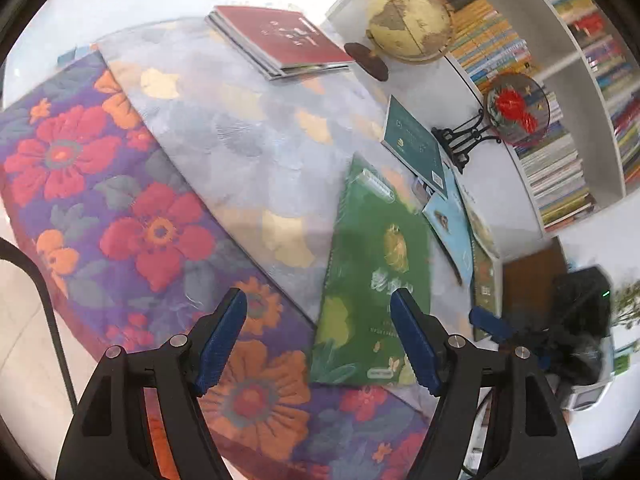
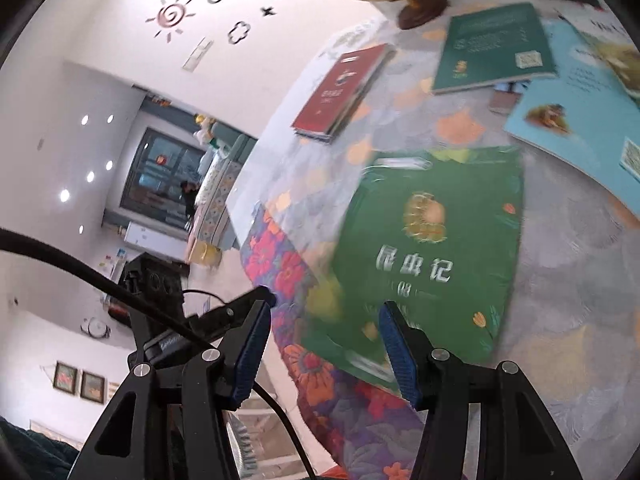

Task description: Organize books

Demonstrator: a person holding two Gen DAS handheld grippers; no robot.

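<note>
Left wrist view: the left tool [image 1: 320, 340] hangs released, jaws wide apart, above the worktop [image 1: 248, 128], grasping nothing. Just ahead of its right finger lies a green book [image 1: 372, 256], flat, partly on the grey leaf-print cloth and partly on the floral cloth [image 1: 100, 184]. Beyond it a teal book [image 1: 414, 142] and a blue book [image 1: 450, 220] overlap near the edge. A red book [image 1: 280, 38] tops a small stack at the far side, well apart from the rest, beside a globe [image 1: 408, 22]. Right wrist view: the right tool [image 2: 324, 348] is also released and empty, its right finger over the green book's [image 2: 432, 248] near edge; whether it touches is unclear
</note>
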